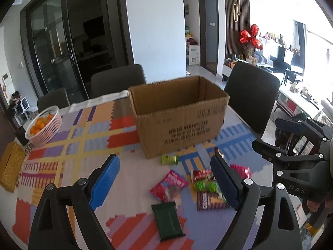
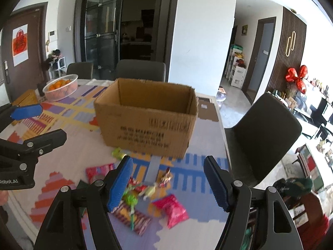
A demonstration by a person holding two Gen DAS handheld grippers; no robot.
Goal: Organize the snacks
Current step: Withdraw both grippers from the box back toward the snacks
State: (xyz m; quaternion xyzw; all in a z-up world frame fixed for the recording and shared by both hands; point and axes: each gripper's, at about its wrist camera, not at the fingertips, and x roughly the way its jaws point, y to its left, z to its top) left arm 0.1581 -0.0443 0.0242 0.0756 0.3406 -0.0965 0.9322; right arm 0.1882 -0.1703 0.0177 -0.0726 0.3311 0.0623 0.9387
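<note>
An open-topped cardboard box [image 1: 179, 112] [image 2: 145, 120] stands on the patterned tablecloth. In front of it lie loose snacks: a small green packet [image 1: 170, 159], a pink bag [image 1: 168, 185], a dark green bar [image 1: 167, 218], a brown striped bar [image 1: 208, 203] and green candies [image 2: 130, 198]. Another pink bag [image 2: 172, 210] lies nearer the table's right edge. My left gripper [image 1: 166, 166] hovers open above the pink bag and dark bar, nothing between its pads. My right gripper [image 2: 167, 162] is open too, above the candies and just short of the box.
A white basket of oranges [image 1: 43, 127] [image 2: 60, 87] sits at the far left, with a yellow box [image 1: 10, 166] near it. Dark chairs [image 1: 251, 95] [image 2: 262, 129] stand around the table. The table's right edge [image 2: 224, 145] runs close to my right gripper.
</note>
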